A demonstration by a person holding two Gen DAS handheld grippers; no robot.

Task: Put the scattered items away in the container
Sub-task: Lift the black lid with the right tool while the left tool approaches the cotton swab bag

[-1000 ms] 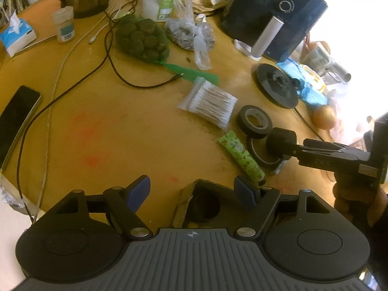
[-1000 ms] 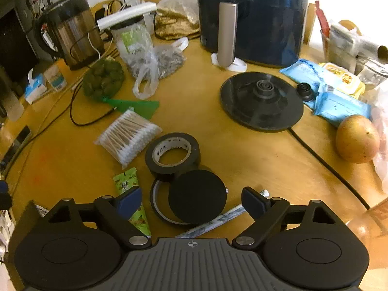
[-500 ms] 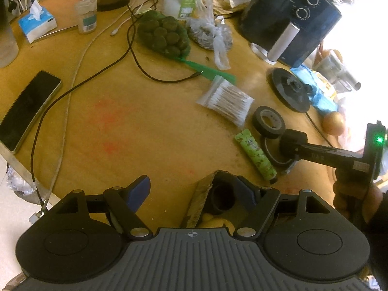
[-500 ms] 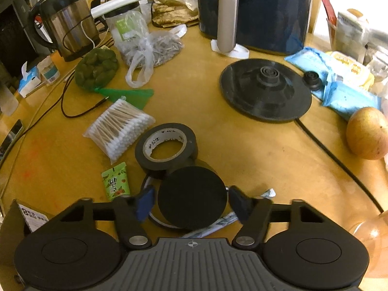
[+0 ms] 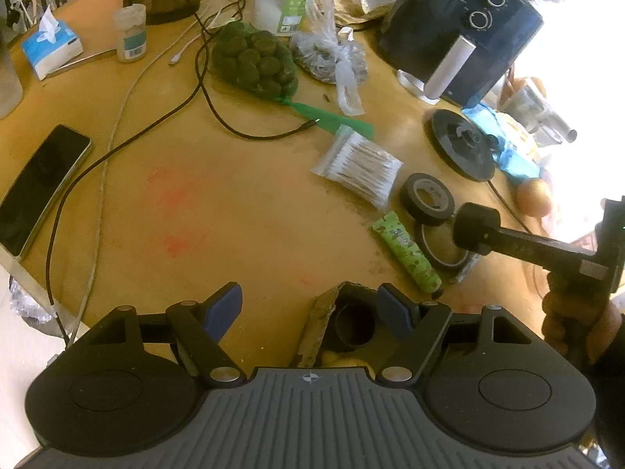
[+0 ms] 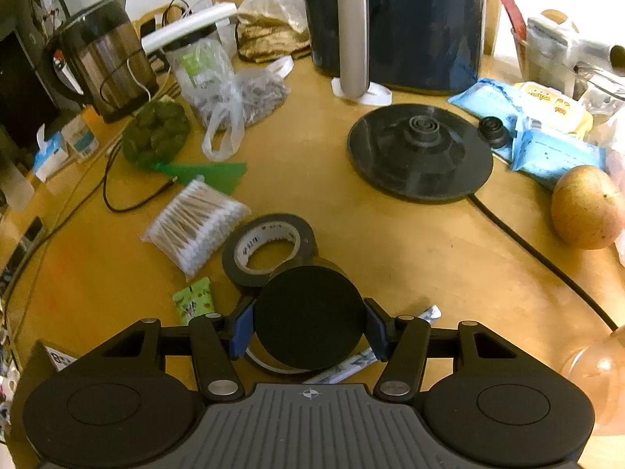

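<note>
We are early in the tidying, as far as we can judge. Our right gripper (image 6: pixel 308 330) is closing its jaws on a black round lid-like disc (image 6: pixel 308 316), and its blue pads already sit against the disc's two sides, so we read this as a pinch just forming on the first item of this cluster. Our left gripper (image 5: pixel 308 305) hangs with its jaws spread and nothing between them, poised above the near corner of the cardboard box (image 5: pixel 318 326), which we take to be the container; one dark round object already lies inside it, though we cannot tell what it is. Still out on the wooden table (image 5: pixel 234 211) are the black tape roll (image 6: pixel 269 248), a thinner ring (image 5: pixel 441 246) under the disc, the green tube (image 5: pixel 406 252) just beside it, the bag of cotton swabs (image 6: pixel 195 226) and a slim foil sachet (image 6: pixel 371 355) poking out below the right jaw. So most of the work is left, and the disc has yet to be lifted and carried to the box. The table is crowded well beyond these: a dark air fryer (image 6: pixel 394 23), a kettle (image 6: pixel 109 62) standing apart from its round base (image 6: pixel 422 152), a net of green balls (image 5: pixel 252 62), a phone (image 5: pixel 39 187), trailing cables, wipes packets and an apple (image 6: pixel 586 207). Bright daylight washes out the right side of the left view, and a bicycle wheel shows against the far wall.
</note>
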